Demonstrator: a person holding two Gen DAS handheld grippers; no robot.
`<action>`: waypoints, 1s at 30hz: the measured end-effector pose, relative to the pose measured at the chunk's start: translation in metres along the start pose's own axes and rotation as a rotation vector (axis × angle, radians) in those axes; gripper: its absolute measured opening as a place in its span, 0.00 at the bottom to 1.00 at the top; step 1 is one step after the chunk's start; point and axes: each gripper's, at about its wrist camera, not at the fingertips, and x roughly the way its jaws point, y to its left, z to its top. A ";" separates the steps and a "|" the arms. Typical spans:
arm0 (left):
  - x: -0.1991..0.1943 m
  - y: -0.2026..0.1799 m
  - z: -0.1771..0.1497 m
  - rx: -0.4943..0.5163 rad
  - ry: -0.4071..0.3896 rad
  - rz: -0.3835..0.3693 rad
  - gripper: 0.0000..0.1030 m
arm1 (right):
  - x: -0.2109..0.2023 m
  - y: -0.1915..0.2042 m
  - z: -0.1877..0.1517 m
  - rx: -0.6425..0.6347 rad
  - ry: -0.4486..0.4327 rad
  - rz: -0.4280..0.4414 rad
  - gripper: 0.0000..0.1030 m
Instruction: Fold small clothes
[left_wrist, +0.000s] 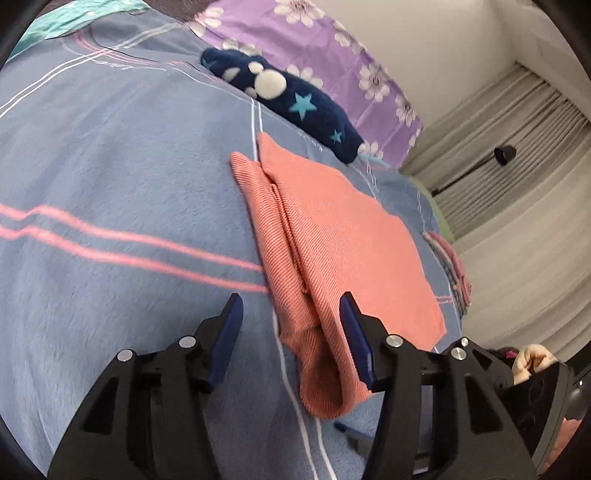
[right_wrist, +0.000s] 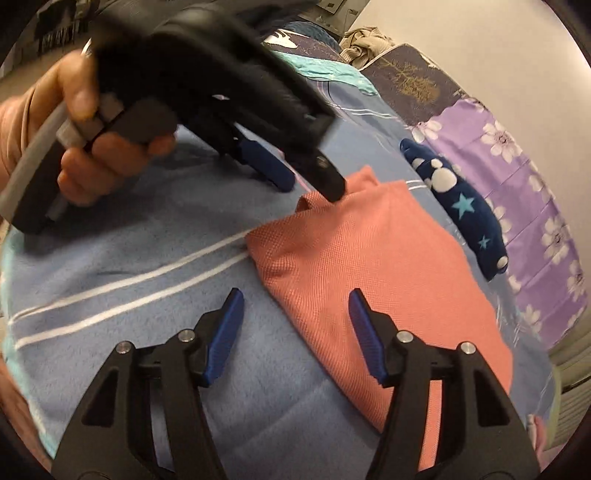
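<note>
On my far left, in the right wrist view, a hand (right_wrist: 85, 147) grips the handle of the left gripper (right_wrist: 314, 184). One of its dark fingers (right_wrist: 330, 186) meets the raised far corner of the salmon-pink folded garment (right_wrist: 373, 273); its blue-padded finger (right_wrist: 264, 164) stands clear over the blanket. Its jaws are parted, and I see no cloth pinched between them.

The blue fleece blanket (right_wrist: 122, 240) with white stripes lies open and flat to the left of the garment, giving free room on that side. In the left wrist view the same blanket (left_wrist: 110, 155) shows pink stripes, again unobstructed.

The garment (left_wrist: 332, 236) lies on the blanket, layered folds along its left edge. The left gripper (left_wrist: 291, 325) hovers with that folded edge between its parted jaws, pads not pressing.

The right gripper (right_wrist: 295, 321) is likewise about half open, empty, straddling the garment's near left edge.

Just right of the garment lies a navy star-print item (right_wrist: 458, 206), near but apart. Beyond it runs the purple floral sheet (right_wrist: 517, 177); the bed edge follows.
</note>
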 end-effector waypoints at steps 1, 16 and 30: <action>0.006 -0.003 0.008 0.015 0.024 0.008 0.58 | 0.001 -0.002 0.001 0.014 0.002 0.002 0.57; 0.048 -0.024 0.069 0.077 0.178 0.175 0.62 | 0.016 -0.020 0.002 0.197 0.015 0.063 0.48; 0.082 -0.013 0.076 0.117 0.074 0.029 0.52 | 0.025 -0.016 0.009 0.201 0.016 0.024 0.48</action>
